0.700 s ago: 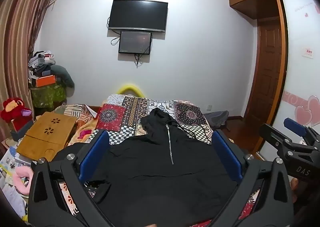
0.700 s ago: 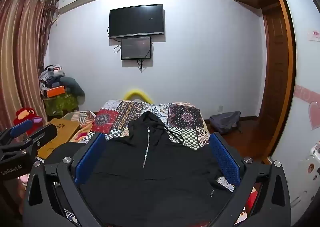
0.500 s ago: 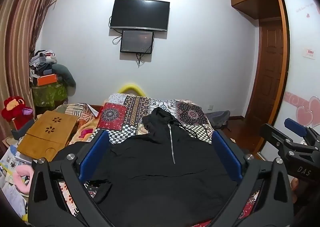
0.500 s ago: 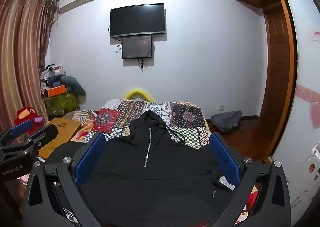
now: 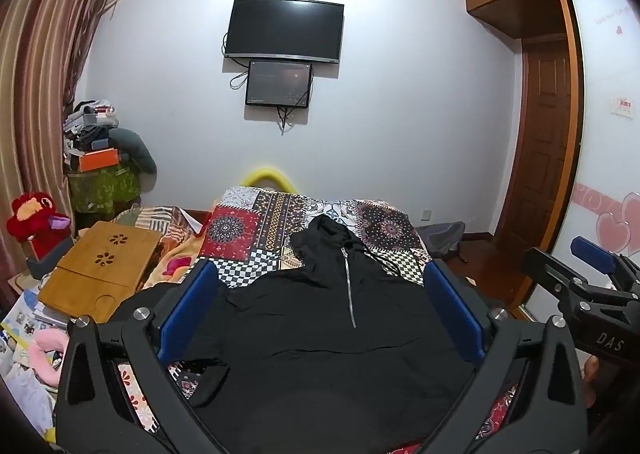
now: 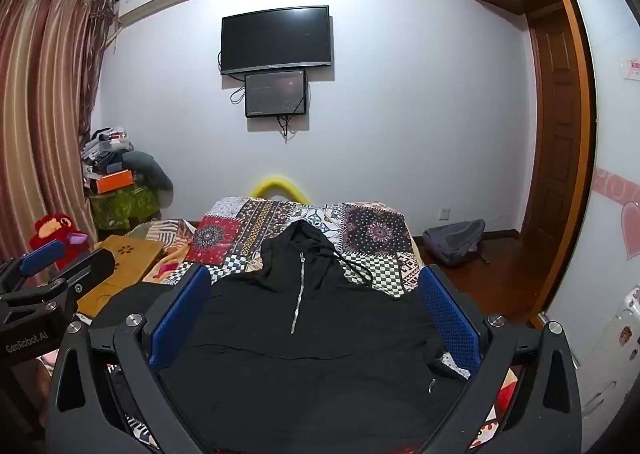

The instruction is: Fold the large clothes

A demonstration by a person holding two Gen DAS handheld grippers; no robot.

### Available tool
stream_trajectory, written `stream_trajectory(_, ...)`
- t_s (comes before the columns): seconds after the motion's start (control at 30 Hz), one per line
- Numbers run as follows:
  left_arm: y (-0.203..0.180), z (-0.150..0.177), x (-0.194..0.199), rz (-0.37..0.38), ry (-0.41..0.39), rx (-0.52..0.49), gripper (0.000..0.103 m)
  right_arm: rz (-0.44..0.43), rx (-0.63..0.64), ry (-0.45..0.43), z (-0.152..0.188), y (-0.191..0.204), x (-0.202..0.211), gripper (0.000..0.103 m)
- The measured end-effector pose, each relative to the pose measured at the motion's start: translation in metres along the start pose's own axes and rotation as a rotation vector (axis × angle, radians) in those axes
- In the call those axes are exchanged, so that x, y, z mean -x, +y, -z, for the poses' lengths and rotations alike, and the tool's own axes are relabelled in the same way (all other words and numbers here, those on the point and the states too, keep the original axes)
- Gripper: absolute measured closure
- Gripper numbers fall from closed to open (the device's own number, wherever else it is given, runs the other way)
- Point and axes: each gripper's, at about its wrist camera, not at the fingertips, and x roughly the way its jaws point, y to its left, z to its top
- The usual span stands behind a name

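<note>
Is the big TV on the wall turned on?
No, the TV has a dark, blank screen above the hoodie on the bed.

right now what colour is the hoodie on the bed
Black, with a silver zip; the hoodie shows best in the right wrist view.

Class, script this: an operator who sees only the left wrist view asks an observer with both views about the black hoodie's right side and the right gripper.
Operator: What shows at the hoodie's right hem?
Observer: In the right wrist view, a small metal piece, perhaps a zip pull, lies on the black hoodie near its right hem.
Operator: Is the right gripper holding cloth?
Observer: No. The right gripper is open, with the hoodie showing between its fingers and nothing clamped.
</note>
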Motion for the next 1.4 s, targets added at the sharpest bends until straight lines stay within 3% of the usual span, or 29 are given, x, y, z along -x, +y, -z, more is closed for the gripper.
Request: stream_trajectory(1.4,0.001,0.004,0.001,-0.012,0.005,0.008,0.000,-0.003,0.004,0.006,0.010,0.010,-0.003,0.000)
